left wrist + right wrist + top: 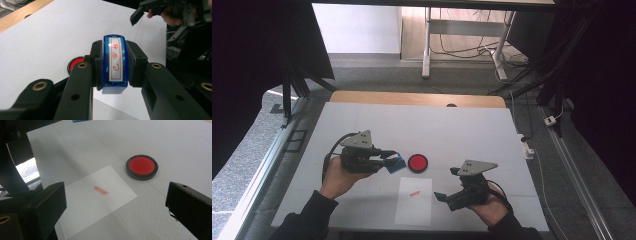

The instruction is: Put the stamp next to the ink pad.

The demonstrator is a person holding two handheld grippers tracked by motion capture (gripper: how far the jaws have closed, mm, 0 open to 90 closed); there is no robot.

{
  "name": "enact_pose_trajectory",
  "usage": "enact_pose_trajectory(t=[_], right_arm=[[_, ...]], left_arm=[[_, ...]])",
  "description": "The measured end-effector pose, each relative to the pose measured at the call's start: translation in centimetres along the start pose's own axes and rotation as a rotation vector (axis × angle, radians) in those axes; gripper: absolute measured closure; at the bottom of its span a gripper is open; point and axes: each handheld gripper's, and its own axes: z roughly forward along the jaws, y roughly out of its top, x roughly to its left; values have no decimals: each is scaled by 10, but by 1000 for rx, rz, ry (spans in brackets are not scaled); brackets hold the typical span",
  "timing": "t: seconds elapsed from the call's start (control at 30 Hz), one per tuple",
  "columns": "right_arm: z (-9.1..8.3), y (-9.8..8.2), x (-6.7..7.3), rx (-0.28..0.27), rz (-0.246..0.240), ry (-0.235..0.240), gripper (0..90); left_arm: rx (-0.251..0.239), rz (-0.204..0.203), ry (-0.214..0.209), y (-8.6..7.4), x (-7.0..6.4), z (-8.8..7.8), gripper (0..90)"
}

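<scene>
Blue stamp — 1 | red ink pad — 1 | paper sheet — 1

Grey floor; desk legs; tangled cables.

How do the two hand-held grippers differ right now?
The left gripper is clamped on a blue stamp; the right gripper stands wide open with nothing between its jaws. The left is beside the red ink pad, the right nearer the stamped paper. Both are black.

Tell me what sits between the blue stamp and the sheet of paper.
Bare table; the high view shows nothing between blue stamp and paper.
</scene>
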Motion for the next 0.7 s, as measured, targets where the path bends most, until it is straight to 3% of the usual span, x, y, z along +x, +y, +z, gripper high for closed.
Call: enact_pose_trajectory(t=[0.33,0.7], right_arm=[[-7,-6,-2,12,2,-24,8],[-22,-21,-4,27,17,-117,0]], left_arm=[[23,-41,48,-7,9,-3,704],[44,-76,131,-14,18,-8,704]])
